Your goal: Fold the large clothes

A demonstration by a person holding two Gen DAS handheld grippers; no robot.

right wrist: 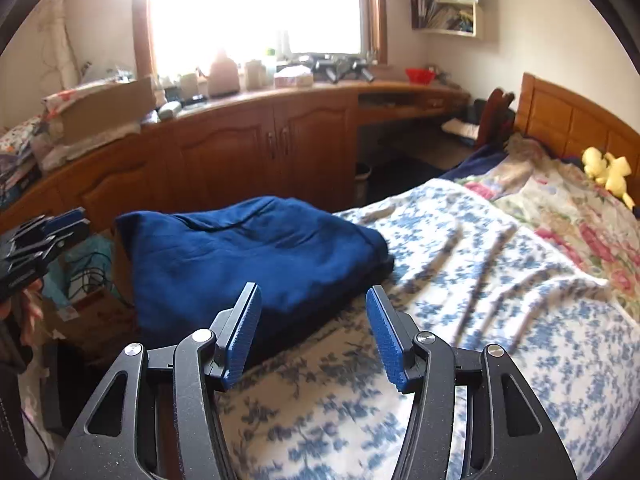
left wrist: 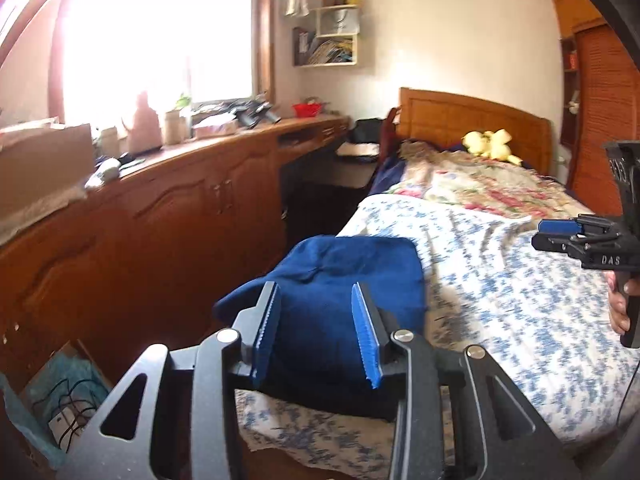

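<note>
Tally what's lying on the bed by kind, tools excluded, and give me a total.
Folded blue garment: 1
Blue-and-white floral cover: 1
Pink floral quilt: 1
Yellow plush toy: 1
Total: 4

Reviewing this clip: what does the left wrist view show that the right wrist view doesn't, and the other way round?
Only the left wrist view shows the right tool from the side, with the person's hand on its handle, and the tall louvred wardrobe door beyond the bed. Only the right wrist view shows the pile of folded linens at the far end of the counter, and the left tool from the side. Both show the folded blue garment at the edge of the floral bedspread, the yellow plush toy, the wooden cabinets and the bright window.
</note>
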